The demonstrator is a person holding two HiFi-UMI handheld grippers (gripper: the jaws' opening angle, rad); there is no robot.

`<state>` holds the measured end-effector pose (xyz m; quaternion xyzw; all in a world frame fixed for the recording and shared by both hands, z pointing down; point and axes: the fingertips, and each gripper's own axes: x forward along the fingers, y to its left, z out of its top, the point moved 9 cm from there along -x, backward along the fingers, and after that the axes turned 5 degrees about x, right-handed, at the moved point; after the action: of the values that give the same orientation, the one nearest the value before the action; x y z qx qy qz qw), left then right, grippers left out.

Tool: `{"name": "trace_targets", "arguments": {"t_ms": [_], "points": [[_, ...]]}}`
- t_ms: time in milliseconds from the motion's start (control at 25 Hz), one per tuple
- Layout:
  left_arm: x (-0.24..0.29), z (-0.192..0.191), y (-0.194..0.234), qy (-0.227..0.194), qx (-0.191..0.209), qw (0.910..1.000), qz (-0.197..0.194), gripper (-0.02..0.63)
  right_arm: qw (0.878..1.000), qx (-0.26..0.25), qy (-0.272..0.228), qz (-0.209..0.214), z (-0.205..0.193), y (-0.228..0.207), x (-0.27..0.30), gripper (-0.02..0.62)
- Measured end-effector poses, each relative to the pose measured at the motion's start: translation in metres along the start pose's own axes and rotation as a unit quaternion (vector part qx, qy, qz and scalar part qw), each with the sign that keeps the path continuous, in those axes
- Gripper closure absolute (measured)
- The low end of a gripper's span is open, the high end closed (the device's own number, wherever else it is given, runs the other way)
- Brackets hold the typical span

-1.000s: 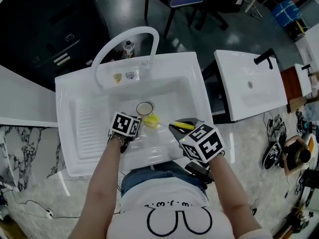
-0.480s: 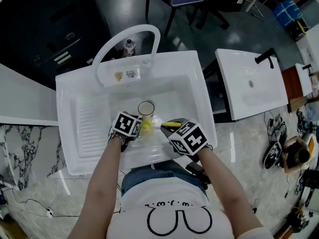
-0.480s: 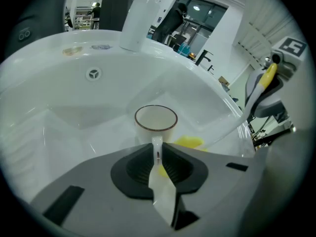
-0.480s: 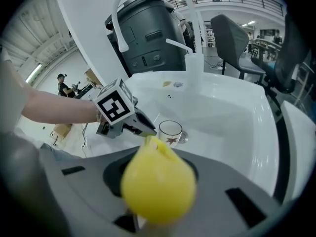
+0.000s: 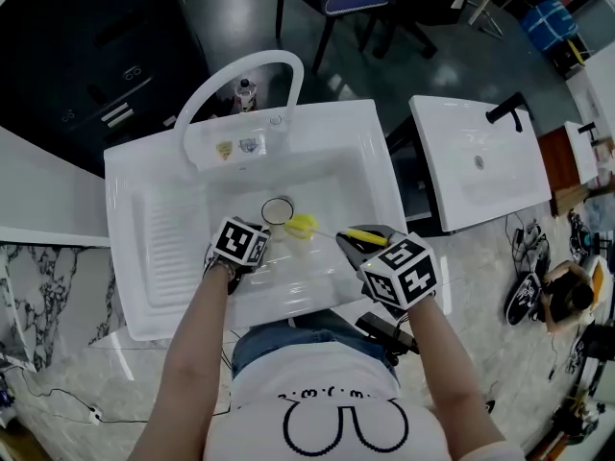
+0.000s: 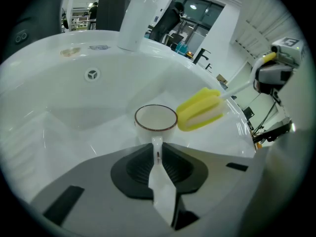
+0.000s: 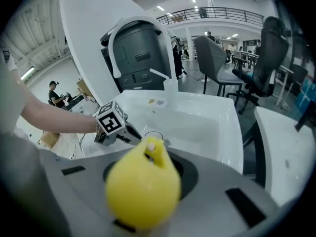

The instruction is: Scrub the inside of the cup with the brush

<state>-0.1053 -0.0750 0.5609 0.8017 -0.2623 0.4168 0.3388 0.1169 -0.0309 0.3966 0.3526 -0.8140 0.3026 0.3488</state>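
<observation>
Both forearms reach forward and down from the person's body into the white sink (image 5: 130, 257), each gripper tilted steeply downward. The left gripper (image 6: 157, 153) comes in from the near left. Its jaws are closed to a narrow gap, pinching the thin white handle of the cup (image 6: 155, 118). The cup stands upright just ahead of those jaws, mouth up, its handle pointing straight back into them.

The right gripper (image 5: 354, 244) comes in from the near right and angles across toward the left one. Its jaws are clamped on the thick yellow grip end of the brush (image 5: 332, 231), which fills the space between them in the right gripper view. The brush's long axis runs straight out from these jaws toward the left gripper, the thin shaft leading to the yellow sponge head (image 6: 200, 110) at the far end. That head lies on its side just beside the cup's rim, on the side nearer the right gripper, outside the mouth. Whether it touches the rim I cannot tell.
</observation>
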Motion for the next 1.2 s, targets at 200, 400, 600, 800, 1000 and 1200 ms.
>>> {"name": "trace_targets", "arguments": {"t_ms": [200, 400, 600, 800, 1000, 1200], "points": [[0.002, 0.001, 0.0, 0.0, 0.009, 1.0, 0.0, 0.54, 0.999, -0.036, 0.027, 0.008, -0.008, 0.001, 0.021, 0.556], [0.003, -0.001, -0.003, 0.007, 0.015, 0.9999, -0.001, 0.54, 0.997, -0.056, 0.059, 0.014, -0.021, 0.006, 0.055, 0.557], [0.004, -0.005, -0.005, 0.016, 0.034, 0.9993, 0.0, 0.541, 0.997, -0.053, 0.059, 0.014, -0.021, 0.002, 0.055, 0.556], [0.005, -0.008, -0.005, 0.024, 0.059, 0.998, 0.002, 0.541, 0.998, -0.056, 0.019, 0.003, -0.009, -0.004, 0.022, 0.555], [0.008, -0.011, -0.011, 0.044, 0.114, 0.9924, 0.014, 0.54, 0.996, -0.084, 0.012, -0.001, -0.007, -0.004, 0.015, 0.555], [0.012, -0.014, -0.015, 0.058, 0.138, 0.9885, 0.024, 0.54, 0.996, -0.087, 0.033, 0.007, -0.016, -0.007, 0.039, 0.556]]}}
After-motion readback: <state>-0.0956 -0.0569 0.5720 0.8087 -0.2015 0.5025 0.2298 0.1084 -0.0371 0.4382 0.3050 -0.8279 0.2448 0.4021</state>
